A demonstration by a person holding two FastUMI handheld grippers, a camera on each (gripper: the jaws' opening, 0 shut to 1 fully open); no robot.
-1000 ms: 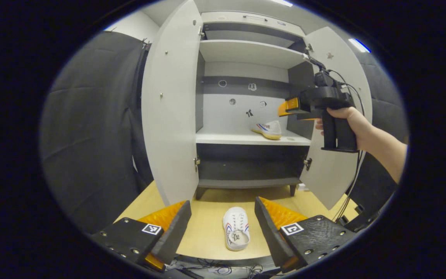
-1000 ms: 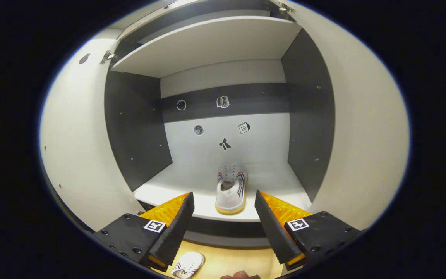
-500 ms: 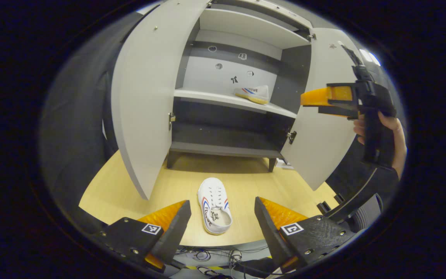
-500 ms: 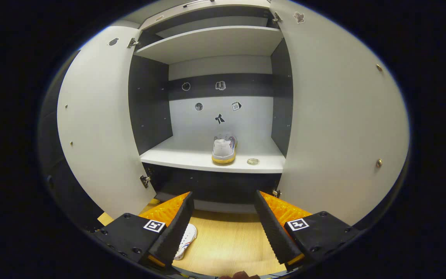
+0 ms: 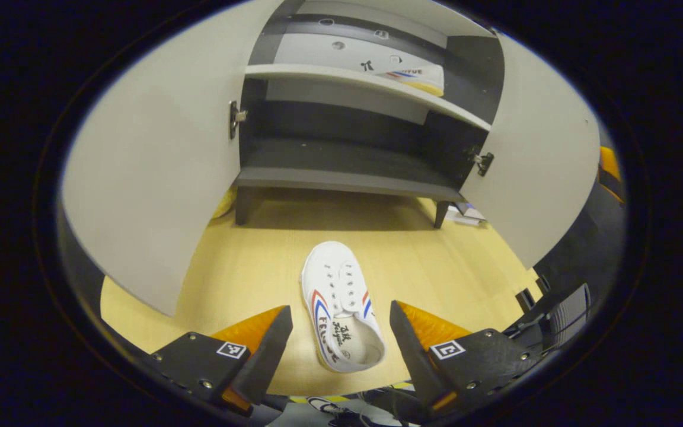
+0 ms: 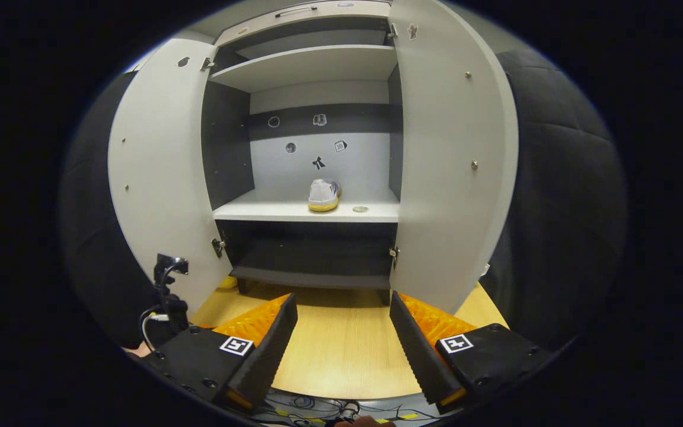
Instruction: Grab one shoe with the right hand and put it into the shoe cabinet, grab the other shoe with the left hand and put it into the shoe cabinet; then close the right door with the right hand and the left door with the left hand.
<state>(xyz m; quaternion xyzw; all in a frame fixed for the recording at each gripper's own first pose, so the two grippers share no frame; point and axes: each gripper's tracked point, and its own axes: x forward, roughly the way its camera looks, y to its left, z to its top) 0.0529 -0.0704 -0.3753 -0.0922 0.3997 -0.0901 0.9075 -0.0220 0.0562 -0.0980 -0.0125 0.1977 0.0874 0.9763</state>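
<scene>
Between the spread fingers of the open left tool (image 5: 341, 344) a white shoe (image 5: 341, 308) lies on the wooden bench (image 5: 246, 267), while past the open, empty right tool (image 6: 341, 344) the other shoe (image 6: 324, 195) sits on the cabinet's middle shelf (image 6: 270, 210), both doors open

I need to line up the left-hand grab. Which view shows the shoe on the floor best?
The left gripper view: the floor shoe lies whole, opening up, between the open left gripper fingers. The right gripper view faces the cabinet and gives the shelved shoe instead.
</scene>
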